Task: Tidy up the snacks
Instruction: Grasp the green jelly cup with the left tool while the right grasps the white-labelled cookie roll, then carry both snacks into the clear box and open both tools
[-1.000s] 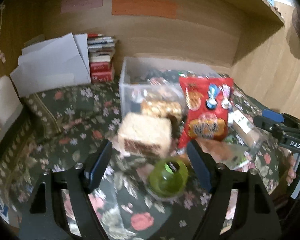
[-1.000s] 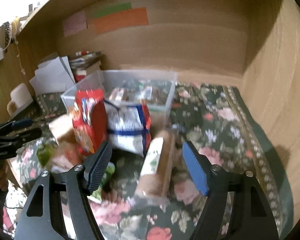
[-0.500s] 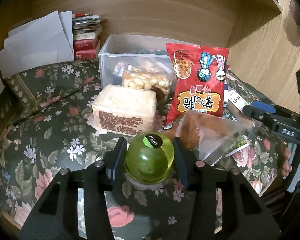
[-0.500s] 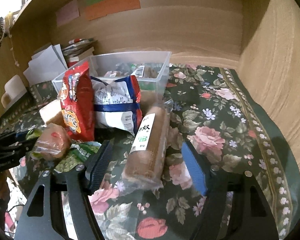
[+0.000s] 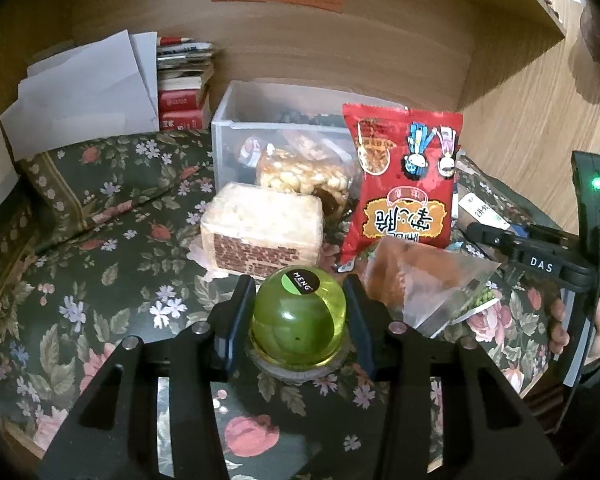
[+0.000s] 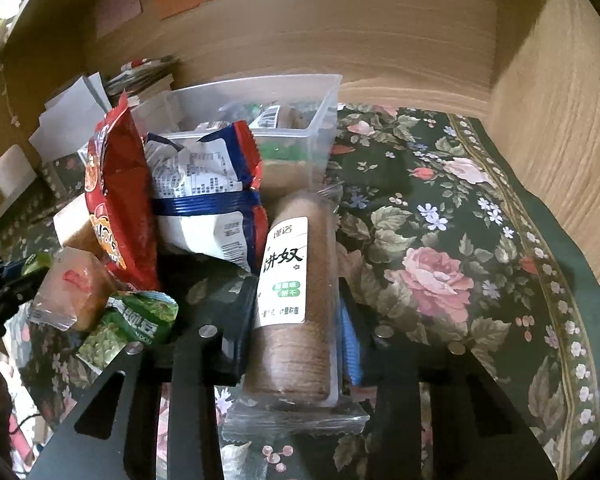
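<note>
While left gripper (image 5: 300, 312) jaws pinch green dome capsule (image 5: 298, 316) on bench: rigid, slick, light; hold at equator. Right gripper (image 6: 296, 320) jaws closing, flanking biscuit roll (image 6: 292, 300): brittle, crinkly wrap; take mid-length, gently.

Green dome cup (image 5: 298, 320); red snack bag (image 5: 404, 184); dark floral cloth (image 5: 100, 264); clear bin (image 5: 236, 140).

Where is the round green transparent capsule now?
In the left wrist view, the round green transparent capsule sits bottom centre between the left hand-held gripper fingers, just before the brick-printed snack block.
</note>
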Available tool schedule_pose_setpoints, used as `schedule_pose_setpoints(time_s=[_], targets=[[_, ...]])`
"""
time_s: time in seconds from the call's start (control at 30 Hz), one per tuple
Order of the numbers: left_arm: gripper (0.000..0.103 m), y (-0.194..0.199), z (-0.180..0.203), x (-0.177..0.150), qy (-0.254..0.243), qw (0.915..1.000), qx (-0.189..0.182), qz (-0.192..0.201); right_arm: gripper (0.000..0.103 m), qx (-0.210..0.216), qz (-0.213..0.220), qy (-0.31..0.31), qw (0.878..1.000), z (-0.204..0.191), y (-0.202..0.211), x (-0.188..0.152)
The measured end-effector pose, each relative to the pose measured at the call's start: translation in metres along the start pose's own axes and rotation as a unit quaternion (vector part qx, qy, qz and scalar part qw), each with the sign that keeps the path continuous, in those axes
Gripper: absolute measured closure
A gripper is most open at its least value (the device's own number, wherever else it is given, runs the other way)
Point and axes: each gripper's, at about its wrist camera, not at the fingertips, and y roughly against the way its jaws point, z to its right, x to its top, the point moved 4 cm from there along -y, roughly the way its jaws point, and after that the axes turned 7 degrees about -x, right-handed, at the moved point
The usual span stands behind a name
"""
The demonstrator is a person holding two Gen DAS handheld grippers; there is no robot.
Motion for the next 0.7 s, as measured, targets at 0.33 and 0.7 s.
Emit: schedule_pose_setpoints(time_s=[0.33, 0.7], targets=[[0.058, 0.025, -0.004, 0.020, -0.005, 0.9992, 0.011, 0.039, 0.071, -0.012, 0.028, -0.019, 0.999, 0.011, 0.024, 0.003], [0.058, 0.036, -0.004, 0.062, -0.010, 0.9966, 0.014, 0.080, 0.071, -0.011, 0.091, -0.018, 0.996, 0.009, 0.057, 0.036]])
